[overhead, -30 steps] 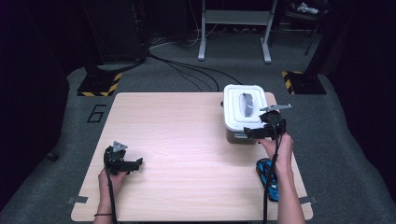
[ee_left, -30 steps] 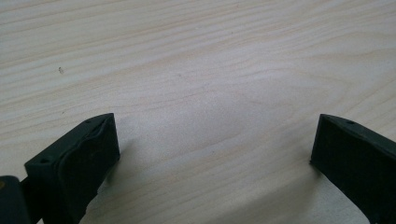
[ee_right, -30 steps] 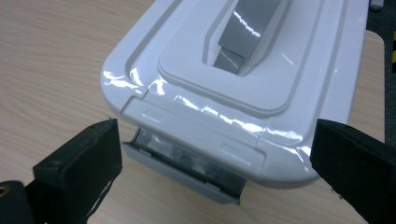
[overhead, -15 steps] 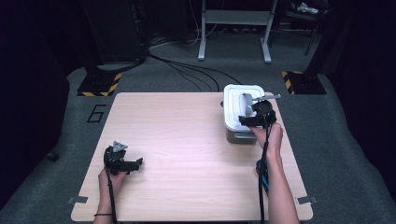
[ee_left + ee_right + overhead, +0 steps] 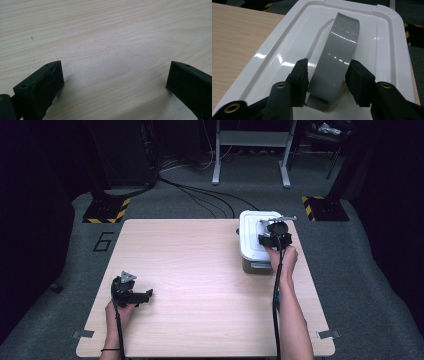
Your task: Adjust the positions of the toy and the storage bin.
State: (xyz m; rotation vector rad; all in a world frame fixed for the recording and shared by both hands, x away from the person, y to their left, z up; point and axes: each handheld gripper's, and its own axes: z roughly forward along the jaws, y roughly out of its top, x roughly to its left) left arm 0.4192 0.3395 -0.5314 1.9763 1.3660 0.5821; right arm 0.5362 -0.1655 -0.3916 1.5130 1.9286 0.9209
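A white lidded box (image 5: 250,227) stands at the table's far right. Its lid (image 5: 287,50) carries an arched grey handle (image 5: 342,42). My right gripper (image 5: 272,236) sits over the lid. In the right gripper view, the right gripper (image 5: 327,75) has just been closing its jaws, and the handle is between them with both pads against its edges. My left gripper (image 5: 146,296) rests at the table's front left. The left gripper (image 5: 115,82) is open, with bare wood between its jaws.
The light wooden table (image 5: 200,265) stretches between the two hands. The box stands close to the far right edge. Dark floor with cables (image 5: 200,195) and yellow-black striped plates (image 5: 105,212) lies beyond the table.
My right hand has moved away from me, from the box's near edge onto the lid, and its jaws have narrowed around the grey handle. The left hand has stayed put.
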